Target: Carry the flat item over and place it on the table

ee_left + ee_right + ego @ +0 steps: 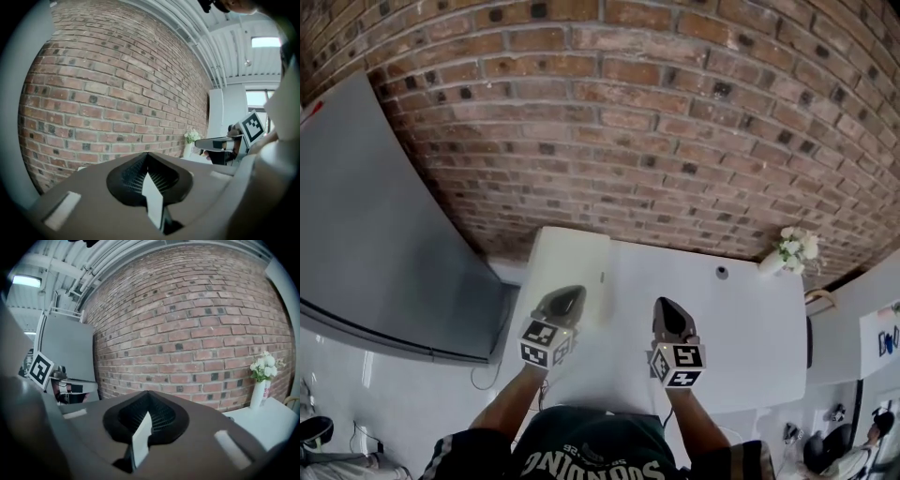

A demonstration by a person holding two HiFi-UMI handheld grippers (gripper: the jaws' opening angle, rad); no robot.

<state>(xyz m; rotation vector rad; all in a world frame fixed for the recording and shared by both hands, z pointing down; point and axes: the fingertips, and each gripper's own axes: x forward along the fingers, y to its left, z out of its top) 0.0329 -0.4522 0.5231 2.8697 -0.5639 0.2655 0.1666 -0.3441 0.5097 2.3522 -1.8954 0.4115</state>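
Note:
A flat cream-white board (574,262) lies at the left end of the white table (741,328), below the brick wall. My left gripper (569,294) hovers over the board's near edge, jaws shut. In the left gripper view the left gripper (147,154) points at the wall, and only a thin white sliver shows in its closed jaw line; the board is out of sight. My right gripper (667,307) is shut too and hangs over the middle of the table, off the board. In its own view the right gripper (147,393) shows the same sliver and nothing held.
A white vase of flowers (792,251) stands at the table's far right corner by the wall. A small dark round spot (722,272) sits on the tabletop. A large grey panel (384,244) leans at the left. A chair back (820,300) shows at the right.

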